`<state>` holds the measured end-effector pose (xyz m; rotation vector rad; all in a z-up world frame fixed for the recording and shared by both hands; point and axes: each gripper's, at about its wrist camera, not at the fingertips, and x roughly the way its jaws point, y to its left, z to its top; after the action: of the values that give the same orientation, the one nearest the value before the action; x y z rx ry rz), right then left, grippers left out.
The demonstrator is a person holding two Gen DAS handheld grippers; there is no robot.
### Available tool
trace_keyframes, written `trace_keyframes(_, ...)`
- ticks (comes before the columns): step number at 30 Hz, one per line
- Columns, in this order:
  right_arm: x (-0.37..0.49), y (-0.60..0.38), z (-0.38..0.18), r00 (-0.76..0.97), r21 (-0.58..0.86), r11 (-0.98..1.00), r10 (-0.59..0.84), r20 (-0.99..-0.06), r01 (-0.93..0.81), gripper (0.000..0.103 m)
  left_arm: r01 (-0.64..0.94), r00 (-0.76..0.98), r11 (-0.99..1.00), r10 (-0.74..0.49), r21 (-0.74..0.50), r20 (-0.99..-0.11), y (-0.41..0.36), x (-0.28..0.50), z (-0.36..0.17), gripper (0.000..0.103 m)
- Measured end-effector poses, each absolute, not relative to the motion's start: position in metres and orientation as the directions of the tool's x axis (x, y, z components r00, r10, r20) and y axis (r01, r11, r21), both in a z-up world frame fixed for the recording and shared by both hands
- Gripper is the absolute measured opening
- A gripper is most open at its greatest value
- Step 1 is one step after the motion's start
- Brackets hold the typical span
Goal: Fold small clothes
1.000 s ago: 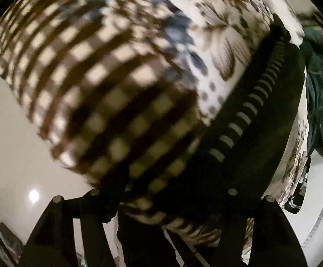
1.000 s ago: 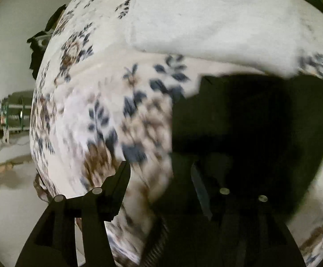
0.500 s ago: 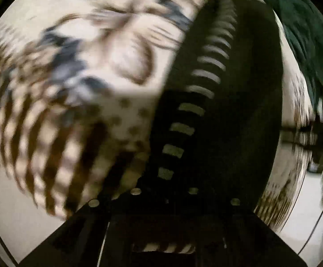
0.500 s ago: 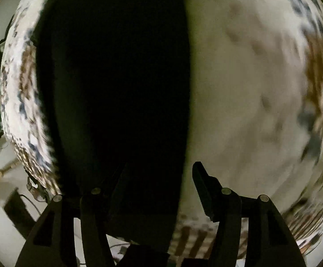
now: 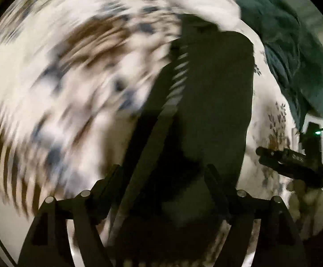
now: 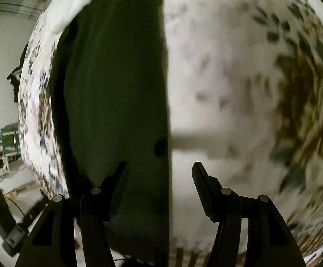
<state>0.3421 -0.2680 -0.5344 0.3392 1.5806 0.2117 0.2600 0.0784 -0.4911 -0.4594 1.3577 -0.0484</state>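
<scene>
A dark garment [image 5: 210,111] with a white-dashed side stripe lies on a floral bedsheet [image 5: 72,77]. My left gripper [image 5: 163,171] is open, its fingers [image 5: 108,182] straddling the garment's near end, with cloth lying between them. In the right wrist view the same dark garment [image 6: 117,89] runs upward as a long strip on the sheet [image 6: 228,89]. My right gripper [image 6: 159,166] is open over the garment's right edge, holding nothing. The right gripper also shows in the left wrist view [image 5: 295,162], low at the right.
A teal garment [image 5: 295,55] is heaped at the upper right of the sheet. White cloth [image 5: 206,6] lies beyond the dark garment. Metal hardware [image 6: 1,153] and a pale floor show left of the sheet's edge.
My left gripper has opened; it was shut on the dark garment. The right gripper stays open. Both views have shifted with heavy blur, and the garment now lies flatter.
</scene>
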Motion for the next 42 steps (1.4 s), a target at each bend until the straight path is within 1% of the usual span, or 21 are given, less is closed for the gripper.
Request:
trace_keyframes(2,0.355,-0.267,-0.535,0.002,0.326,0.941,0.327,-0.945,0.095,0.061,-0.168,0.219,0.940,-0.257,-0.296,-0.941,0.059,0.292,-0.513,0.074)
trace_keyframes(5,0.375,-0.277,-0.541,0.007,0.302,0.945,0.303,-0.953,0.126,0.061,-0.126,0.162,0.983,-0.111,-0.132,-0.981,0.061,0.323,-0.550,0.074)
trace_keyframes(11,0.383,-0.277,-0.559,-0.012,0.284,0.932,0.294,-0.956,0.225,0.061,-0.285,0.057,0.955,-0.062,-0.076,-0.996,0.180,0.297,-0.565,0.073)
trace_keyframes(15,0.407,-0.285,-0.557,0.014,0.307,0.914,0.315,-0.949,0.266,0.061,-0.431,0.117,0.855,-0.263,-0.287,-0.958,0.224,0.316,-0.551,0.073)
trace_keyframes(16,0.414,-0.289,-0.556,0.029,0.319,0.908,0.324,-0.946,0.273,0.061,-0.410,0.164,0.838,-0.320,-0.360,-0.933,0.220,0.340,-0.544,0.073)
trace_keyframes(20,0.463,-0.298,-0.544,0.106,0.352,0.890,0.336,-0.936,0.288,0.061,-0.246,0.259,0.843,-0.419,-0.479,-0.870,0.179,0.433,-0.531,0.074)
trace_keyframes(24,0.530,-0.304,-0.536,0.191,0.386,0.883,0.345,-0.919,0.266,0.061,-0.103,0.251,0.893,-0.403,-0.438,-0.880,0.126,0.531,-0.547,0.073)
trace_keyframes(25,0.544,-0.303,-0.537,0.198,0.391,0.881,0.348,-0.917,0.266,0.061,-0.070,0.257,0.907,-0.386,-0.415,-0.886,0.117,0.545,-0.550,0.071)
trace_keyframes(26,0.561,-0.305,-0.539,0.209,0.403,0.872,0.355,-0.911,0.277,0.061,-0.033,0.275,0.916,-0.376,-0.399,-0.885,0.111,0.556,-0.551,0.034)
trace_keyframes(27,0.571,-0.306,-0.541,0.215,0.416,0.864,0.365,-0.906,0.284,0.061,0.004,0.287,0.926,-0.363,-0.378,-0.886,0.109,0.562,-0.552,0.006)
trace_keyframes(28,0.582,-0.305,-0.545,0.216,0.433,0.854,0.383,-0.898,0.288,0.060,0.035,0.280,0.935,-0.347,-0.352,-0.895,0.104,0.569,-0.554,0.006)
trace_keyframes(29,0.590,-0.305,-0.549,0.214,0.444,0.847,0.395,-0.894,0.291,0.046,0.048,0.285,0.936,-0.346,-0.347,-0.894,0.104,0.570,-0.554,0.005)
trace_keyframes(30,0.595,-0.304,-0.551,0.216,0.444,0.847,0.393,-0.894,0.292,0.039,0.063,0.301,0.941,-0.335,-0.332,-0.893,0.105,0.568,-0.553,0.002)
trace_keyframes(31,0.595,-0.290,-0.554,0.211,0.422,0.860,0.373,-0.904,0.286,0.020,0.073,0.312,0.949,-0.314,-0.307,-0.897,0.109,0.570,-0.552,0.000)
trace_keyframes(32,0.597,-0.288,-0.553,0.210,0.379,0.885,0.331,-0.920,0.269,0.013,0.062,0.325,0.961,-0.275,-0.270,-0.905,0.113,0.573,-0.551,0.000)
trace_keyframes(34,0.594,-0.280,-0.554,0.224,0.357,0.888,0.300,-0.927,0.291,0.012,-0.010,0.315,0.961,-0.261,-0.278,-0.912,0.137,0.576,-0.560,0.000)
trace_keyframes(36,0.590,-0.289,-0.556,0.234,0.356,0.872,0.289,-0.928,0.336,0.012,-0.082,0.303,0.929,-0.321,-0.360,-0.897,0.161,0.576,-0.563,0.000)
trace_keyframes(38,0.592,-0.290,-0.558,0.228,0.363,0.870,0.299,-0.926,0.332,0.012,-0.117,0.301,0.864,-0.439,-0.490,-0.846,0.172,0.572,-0.558,0.005)
trace_keyframes(40,0.597,-0.286,-0.558,0.204,0.368,0.875,0.315,-0.927,0.316,0.015,-0.099,0.271,0.814,-0.531,-0.572,-0.802,0.167,0.568,-0.554,0.047)
trace_keyframes(41,0.598,-0.286,-0.558,0.194,0.368,0.873,0.319,-0.927,0.321,0.019,-0.082,0.260,0.816,-0.538,-0.573,-0.802,0.159,0.569,-0.555,0.083)
trace_keyframes(42,0.602,-0.286,-0.558,0.189,0.379,0.866,0.333,-0.924,0.325,0.023,-0.052,0.242,0.832,-0.526,-0.552,-0.816,0.152,0.568,-0.557,0.083)
